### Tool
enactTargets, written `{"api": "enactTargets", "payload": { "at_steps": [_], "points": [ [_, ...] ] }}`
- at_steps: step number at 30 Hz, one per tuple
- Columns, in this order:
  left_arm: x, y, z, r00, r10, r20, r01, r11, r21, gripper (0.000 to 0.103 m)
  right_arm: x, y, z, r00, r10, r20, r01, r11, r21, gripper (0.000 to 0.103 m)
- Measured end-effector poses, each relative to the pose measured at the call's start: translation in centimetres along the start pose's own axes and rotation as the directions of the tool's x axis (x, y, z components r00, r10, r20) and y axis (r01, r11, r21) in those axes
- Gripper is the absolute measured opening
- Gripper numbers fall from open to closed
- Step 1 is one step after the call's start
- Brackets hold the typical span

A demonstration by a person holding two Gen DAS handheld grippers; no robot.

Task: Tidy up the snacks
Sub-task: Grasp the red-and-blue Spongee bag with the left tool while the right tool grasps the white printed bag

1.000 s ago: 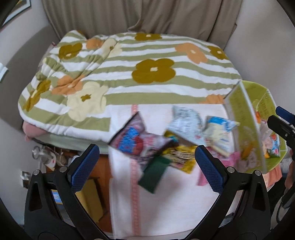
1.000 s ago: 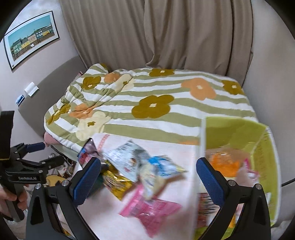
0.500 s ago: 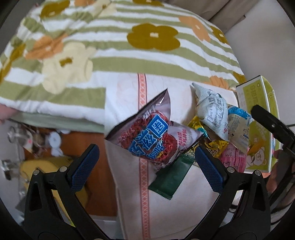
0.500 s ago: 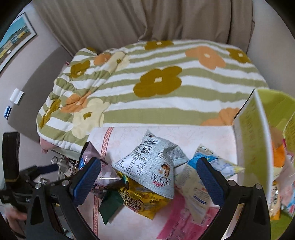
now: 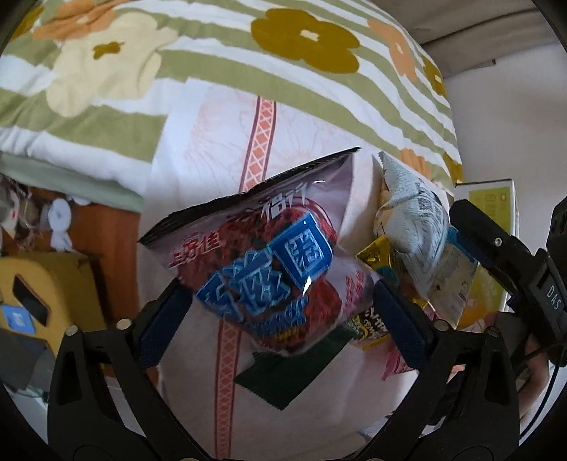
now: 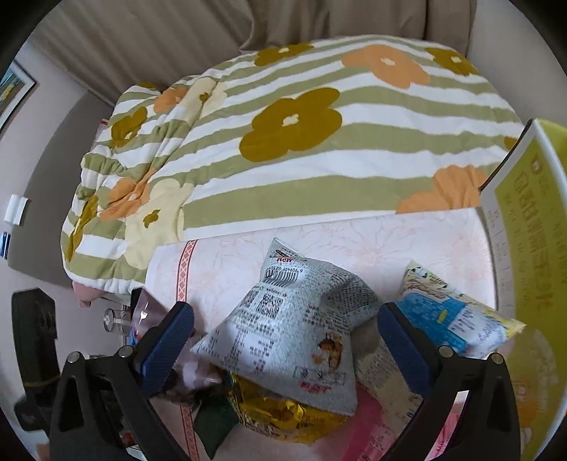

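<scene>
A pile of snack packets lies on a white cloth with a pink patterned band. My left gripper is open, its blue pads either side of a purple and red chip bag with blue characters. My right gripper is open around a grey-white printed bag. Under that bag lie a gold packet, a dark green packet and a pink packet. A blue and yellow bag lies at the right. The right gripper's body shows in the left wrist view.
A yellow-green box stands open at the right of the pile. A green-striped flowered quilt covers the bed behind the cloth. Left of the bed's edge are a wooden cabinet and a yellow box. Beige curtains hang behind.
Both grippers have come down and closer to the pile. The left one now straddles the purple chip bag, the right one the grey-white bag. Both stay open.
</scene>
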State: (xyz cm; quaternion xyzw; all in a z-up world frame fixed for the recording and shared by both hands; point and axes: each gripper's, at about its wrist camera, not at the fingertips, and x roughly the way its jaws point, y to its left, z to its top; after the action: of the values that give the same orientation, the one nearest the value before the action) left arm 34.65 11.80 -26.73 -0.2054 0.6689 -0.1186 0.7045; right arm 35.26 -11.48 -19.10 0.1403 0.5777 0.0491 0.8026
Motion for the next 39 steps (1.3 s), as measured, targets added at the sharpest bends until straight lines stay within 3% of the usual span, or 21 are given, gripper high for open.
{"api": "enactTargets", "payload": {
  "at_steps": [2, 6, 12, 19, 33, 36, 39],
  "points": [
    [0.4, 0.2, 0.2, 1.000, -0.015, -0.001, 0.015, 1.000, -0.016, 0.098, 0.4, 0.1, 0.1, 1.000, 0.000, -0.007, 0.000, 1.000, 0.007, 0.103],
    [1.0, 0.4, 0.5, 1.000, -0.024, -0.005, 0.024, 0.999, -0.034, 0.076, 1.2, 0.1, 0.2, 1.000, -0.009, -0.028, 0.009, 1.000, 0.006, 0.103],
    [0.9, 0.1, 1.0, 1.000, -0.001, 0.030, 0.001, 1.000, 0.008, 0.067, 2.1, 0.2, 0.2, 0.998, -0.038, -0.051, 0.037, 0.999, -0.023, 0.103],
    [0.0, -0.3, 1.4, 0.996, 0.036, 0.081, -0.042, 0.997, 0.069, 0.065, 2.8, 0.7, 0.7, 0.995, -0.070, -0.074, 0.066, 0.996, -0.055, 0.103],
    [-1.9, -0.4, 1.1, 0.985, 0.090, 0.150, -0.108, 0.988, 0.115, 0.065, 5.2, 1.7, 0.2, 0.963, -0.232, -0.138, 0.211, 0.966, -0.151, 0.103],
    [-2.1, -0.4, 0.6, 0.984, 0.091, 0.156, -0.109, 0.987, 0.114, 0.065, 5.6, 2.0, -0.7, 0.953, -0.273, -0.132, 0.245, 0.949, -0.197, 0.097],
    [-2.5, -0.2, 0.2, 0.982, 0.094, 0.165, -0.115, 0.986, 0.118, 0.065, 5.6, 2.5, -1.4, 0.944, -0.310, -0.111, 0.277, 0.930, -0.241, 0.081]
  ]
}}
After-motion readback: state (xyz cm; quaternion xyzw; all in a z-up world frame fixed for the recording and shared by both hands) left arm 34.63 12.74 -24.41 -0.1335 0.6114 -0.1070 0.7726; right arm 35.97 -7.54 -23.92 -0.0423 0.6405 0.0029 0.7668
